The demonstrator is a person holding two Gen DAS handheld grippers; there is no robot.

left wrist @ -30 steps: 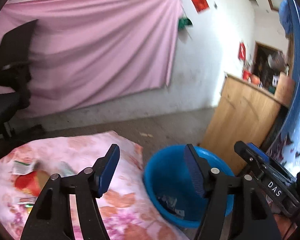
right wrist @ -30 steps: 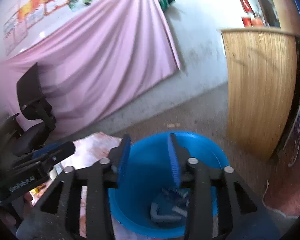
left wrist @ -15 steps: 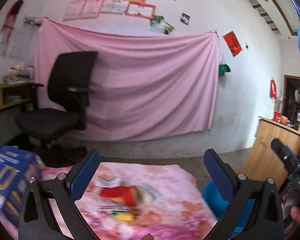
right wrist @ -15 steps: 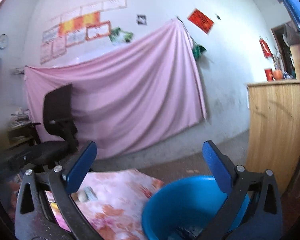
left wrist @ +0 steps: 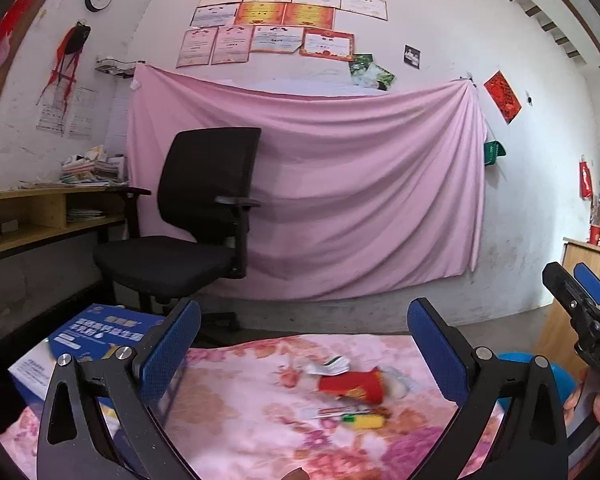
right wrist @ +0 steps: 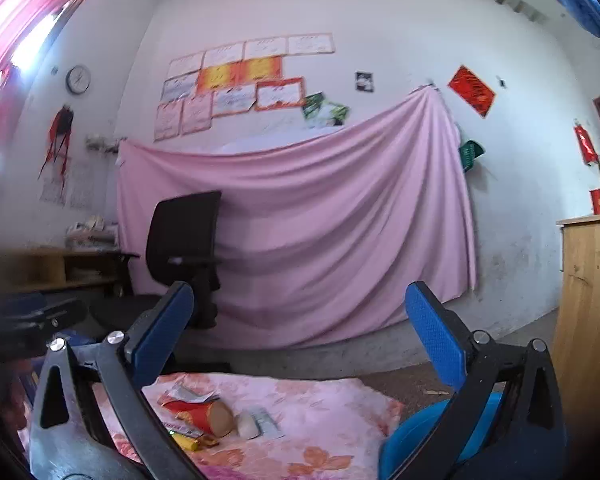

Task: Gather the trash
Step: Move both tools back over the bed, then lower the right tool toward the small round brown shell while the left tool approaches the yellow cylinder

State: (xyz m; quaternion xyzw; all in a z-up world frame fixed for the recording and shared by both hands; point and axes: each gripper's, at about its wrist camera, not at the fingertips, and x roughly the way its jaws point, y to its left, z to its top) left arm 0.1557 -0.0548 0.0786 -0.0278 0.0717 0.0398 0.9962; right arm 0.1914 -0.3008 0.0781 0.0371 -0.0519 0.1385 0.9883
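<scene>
Trash: a small heap lies on the floral cloth (left wrist: 260, 412) toward its right edge: a red paper cup (left wrist: 352, 387) on its side, a white crumpled wrapper (left wrist: 327, 367) just behind it, and a yellow packet (left wrist: 365, 422) with flat strips just in front. A second ago this heap sat at the lower left of the left wrist view; now it sits centred between the fingers.
Blue basin: (right wrist: 424, 436) stands on the floor just off the cloth's right edge. Earlier it filled the middle of both views, with trash inside; now only a slice shows at the lower right.
Left gripper: (left wrist: 304, 352) fingers wide apart and empty, wider than a second ago.
Right gripper: (right wrist: 300, 340) fingers wide apart and empty; earlier they were narrow over the basin.
Blue box: (left wrist: 96, 336) at the cloth's left edge, newly in view.
Office chair: (left wrist: 188, 224) behind the cloth, before the pink drape (left wrist: 340, 184).
</scene>
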